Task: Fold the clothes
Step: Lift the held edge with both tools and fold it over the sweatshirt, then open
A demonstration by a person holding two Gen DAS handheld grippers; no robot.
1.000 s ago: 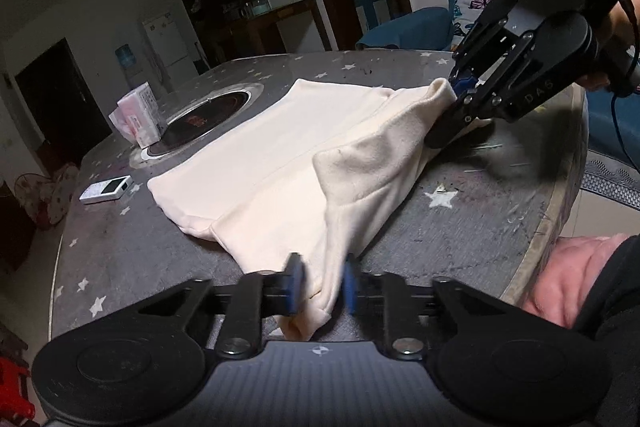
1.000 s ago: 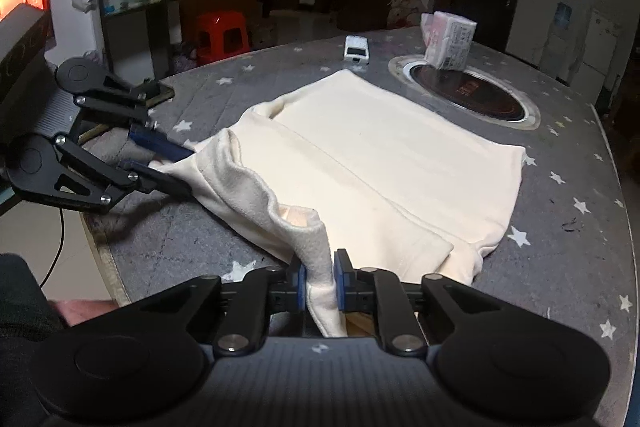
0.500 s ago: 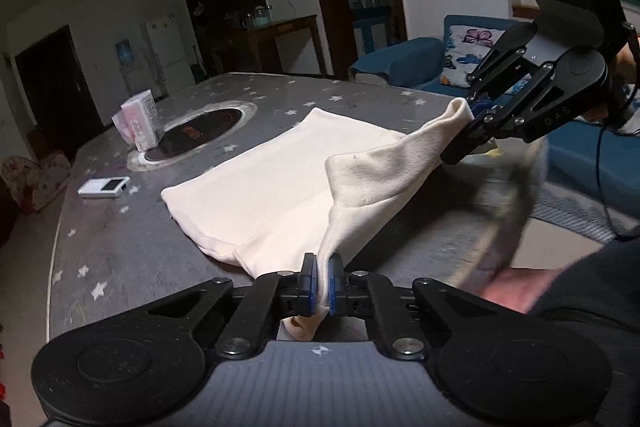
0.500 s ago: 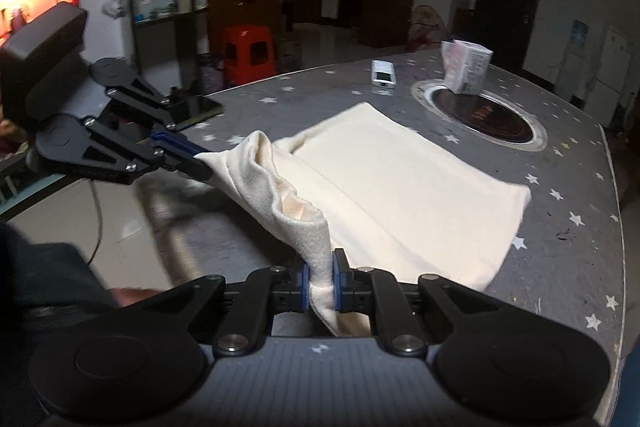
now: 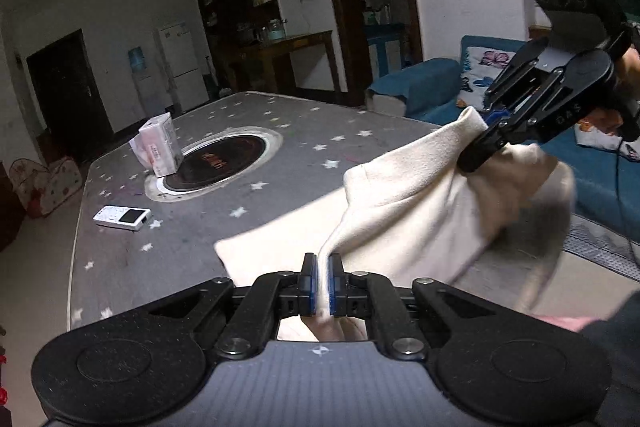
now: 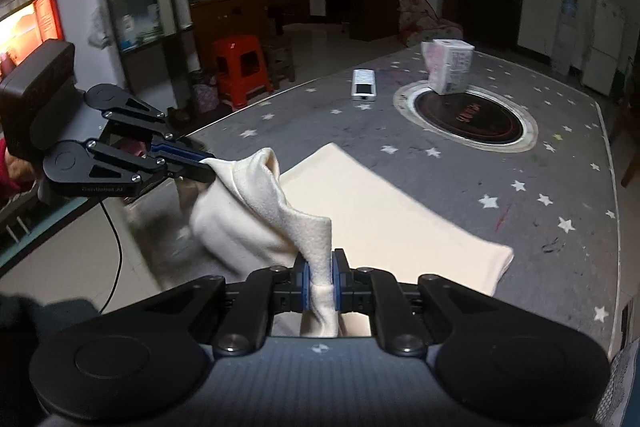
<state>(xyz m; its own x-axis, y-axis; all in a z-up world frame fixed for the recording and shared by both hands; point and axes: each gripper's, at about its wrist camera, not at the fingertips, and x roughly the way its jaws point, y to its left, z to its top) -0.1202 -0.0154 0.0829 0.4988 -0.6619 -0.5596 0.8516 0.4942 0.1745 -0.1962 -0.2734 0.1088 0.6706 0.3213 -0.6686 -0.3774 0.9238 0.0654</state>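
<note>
A cream garment (image 5: 404,211) (image 6: 384,211) is held up off the near edge of the grey star-patterned table (image 5: 304,155) (image 6: 560,187). My left gripper (image 5: 323,287) is shut on one corner of its near edge. My right gripper (image 6: 320,281) is shut on the other corner, and it also shows at the upper right of the left wrist view (image 5: 486,143). In the right wrist view the left gripper (image 6: 206,167) sits at the left, pinching the cloth. The lifted edge sags between both grippers, while the far part still lies flat on the table.
A round inset cooktop (image 5: 224,159) (image 6: 472,115) lies mid-table with a tissue pack (image 5: 158,145) (image 6: 448,71) at its rim and a white remote (image 5: 122,217) (image 6: 363,85) nearby. A red stool (image 6: 240,67) and a blue sofa (image 5: 424,87) stand beyond the table's edges.
Both grippers have risen and drawn back toward the near table edge, pulling the garment with them. Less of the cloth lies on the table than before.
</note>
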